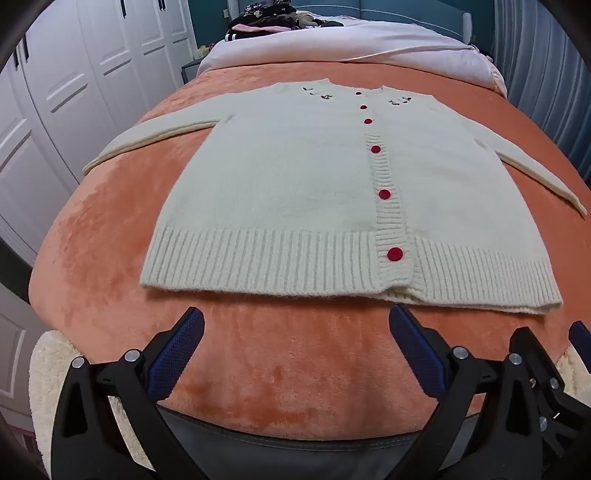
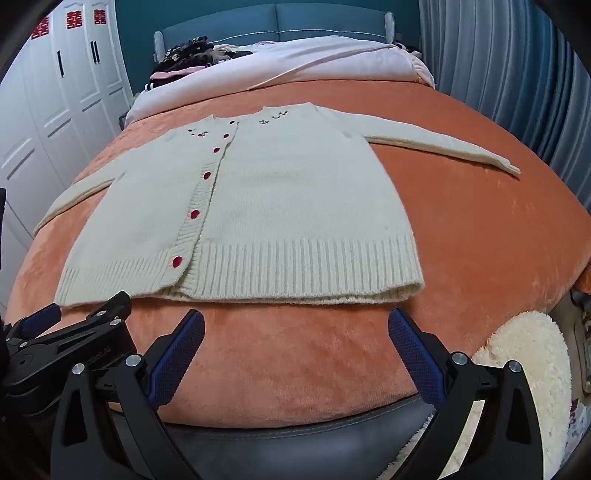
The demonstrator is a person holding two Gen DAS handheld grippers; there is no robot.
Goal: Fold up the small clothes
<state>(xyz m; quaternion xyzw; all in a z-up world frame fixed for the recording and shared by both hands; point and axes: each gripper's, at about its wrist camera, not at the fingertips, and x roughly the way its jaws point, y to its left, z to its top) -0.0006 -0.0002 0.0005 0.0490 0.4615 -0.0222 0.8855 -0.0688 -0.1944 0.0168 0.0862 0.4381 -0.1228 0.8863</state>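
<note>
A small cream knit cardigan (image 1: 295,184) with red buttons lies flat and face up on the orange blanket (image 1: 258,350), both sleeves spread out to the sides. It also shows in the right wrist view (image 2: 277,206). My left gripper (image 1: 295,325) is open and empty, hovering just short of the ribbed hem. My right gripper (image 2: 295,325) is open and empty, also just short of the hem, to the right of the left one. The right gripper's black frame shows at the left wrist view's lower right (image 1: 535,369). The left gripper's frame shows at the right wrist view's lower left (image 2: 74,339).
White wardrobe doors (image 1: 55,110) stand at the left. A white duvet (image 1: 351,48) and a pile of dark clothes (image 1: 266,22) lie at the bed's far end. Blue curtains (image 2: 517,74) hang at the right. A fluffy white rug (image 2: 524,369) lies by the bed's foot.
</note>
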